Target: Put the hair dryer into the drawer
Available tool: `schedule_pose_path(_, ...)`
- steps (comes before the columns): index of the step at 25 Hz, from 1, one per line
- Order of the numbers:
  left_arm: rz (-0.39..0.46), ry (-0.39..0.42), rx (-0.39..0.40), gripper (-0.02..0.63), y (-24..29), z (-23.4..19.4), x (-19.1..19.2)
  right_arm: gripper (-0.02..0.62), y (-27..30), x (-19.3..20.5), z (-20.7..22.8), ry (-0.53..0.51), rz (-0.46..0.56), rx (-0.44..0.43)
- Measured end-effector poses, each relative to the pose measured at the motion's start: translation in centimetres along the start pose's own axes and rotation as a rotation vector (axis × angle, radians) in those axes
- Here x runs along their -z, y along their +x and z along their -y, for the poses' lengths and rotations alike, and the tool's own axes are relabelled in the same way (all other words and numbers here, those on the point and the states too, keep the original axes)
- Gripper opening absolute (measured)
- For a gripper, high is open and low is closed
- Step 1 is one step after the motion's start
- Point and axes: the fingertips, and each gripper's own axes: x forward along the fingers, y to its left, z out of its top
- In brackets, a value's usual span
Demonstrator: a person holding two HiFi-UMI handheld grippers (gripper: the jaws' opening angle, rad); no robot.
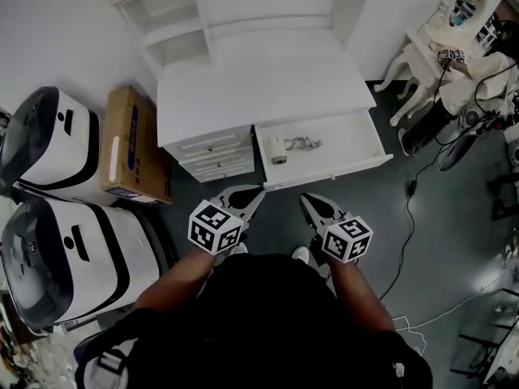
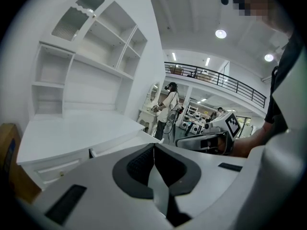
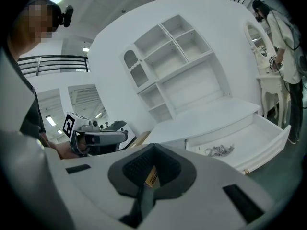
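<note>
Hair dryer lies in the open drawer beside its cord in the head view, cardboard box left of the tabletop; left tongs and right tongs hang before the drawer front. Left gripper view: left tongs closed, empty, a person beyond. Right gripper view: right tongs closed, empty; only the cord shows in the drawer.

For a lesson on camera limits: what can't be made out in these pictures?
- Dryer: tiny in head view; in right gripper view the right gripper hides all but its cord.
- Drawer inside: left gripper view, behind the left gripper.
- Box print: head view, too small.
</note>
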Motion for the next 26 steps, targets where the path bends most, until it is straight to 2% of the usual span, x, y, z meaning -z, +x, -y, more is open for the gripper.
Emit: schedule_pose_path(26,0.023,-0.018,-0.03,0.011,-0.11,-0.47,-0.59,0.026,-0.3,0.22,0.16,-0.002,-0.011,-0.006)
